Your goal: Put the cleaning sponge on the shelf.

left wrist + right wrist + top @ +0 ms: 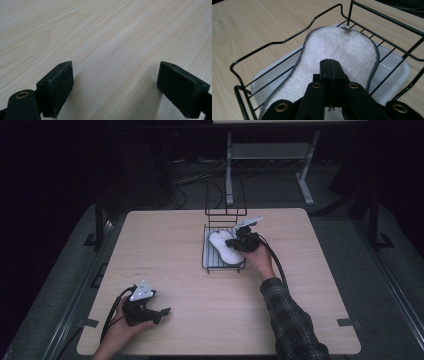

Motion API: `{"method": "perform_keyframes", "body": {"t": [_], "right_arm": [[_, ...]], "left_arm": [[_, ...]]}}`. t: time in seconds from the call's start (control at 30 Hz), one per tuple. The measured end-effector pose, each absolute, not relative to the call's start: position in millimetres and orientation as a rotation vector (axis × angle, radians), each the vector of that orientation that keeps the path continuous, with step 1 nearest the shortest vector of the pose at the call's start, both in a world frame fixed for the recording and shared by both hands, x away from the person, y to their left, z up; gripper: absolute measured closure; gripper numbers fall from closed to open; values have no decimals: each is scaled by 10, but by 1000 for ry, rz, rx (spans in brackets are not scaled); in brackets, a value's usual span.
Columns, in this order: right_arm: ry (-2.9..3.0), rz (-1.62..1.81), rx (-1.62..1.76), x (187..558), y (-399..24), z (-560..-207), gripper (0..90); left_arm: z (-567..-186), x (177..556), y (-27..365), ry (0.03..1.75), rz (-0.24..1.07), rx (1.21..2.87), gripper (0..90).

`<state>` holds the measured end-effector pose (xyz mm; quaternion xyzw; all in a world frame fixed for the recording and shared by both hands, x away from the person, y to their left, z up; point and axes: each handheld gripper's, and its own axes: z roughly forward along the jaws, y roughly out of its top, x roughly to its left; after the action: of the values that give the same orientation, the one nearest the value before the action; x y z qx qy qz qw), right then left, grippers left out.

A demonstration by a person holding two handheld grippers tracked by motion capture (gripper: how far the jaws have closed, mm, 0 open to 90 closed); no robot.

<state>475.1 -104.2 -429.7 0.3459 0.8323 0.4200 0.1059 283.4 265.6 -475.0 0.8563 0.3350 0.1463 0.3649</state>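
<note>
**Sponge pad in the rack, one gripper down on it**

Over at the far middle of the table (165, 250), the right gripper (239, 240) sits low over the white sponge pad (342, 50), which lies flat in the black wire rack (269, 43) on a pale tray (397, 67). From the right gripper view its jaws are pressed together, tip against the pad's fuzzy face; whether any fabric is pinched between them, I cannot tell. Near the front edge, the left gripper (115, 82) rests by the tabletop with its jaws spread wide, nothing between them. The danger, as I judge it: a thin pinch on that soft pile could slip on a lift, or the pad's edge could snag the wire and drag the light rack along, since nothing steadies it.
</note>
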Motion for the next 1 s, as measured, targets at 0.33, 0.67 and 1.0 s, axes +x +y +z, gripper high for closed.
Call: {"method": "perform_keyframes", "body": {"t": [0.33, 0.67, 1.0], "right_arm": [[2499, 1228, 941, 4518, -1130, -4234, 895], [2553, 1223, 898, 4413, -1049, -4286, 896], [2542, 1287, 879, 4371, -998, -4189, 895]], "left_arm": [[-4751, 2832, 2654, 862, 375, 2199, 130], [-4752, 2832, 2653, 862, 375, 2198, 131], [-4752, 2831, 2653, 862, 375, 2198, 131]]}}
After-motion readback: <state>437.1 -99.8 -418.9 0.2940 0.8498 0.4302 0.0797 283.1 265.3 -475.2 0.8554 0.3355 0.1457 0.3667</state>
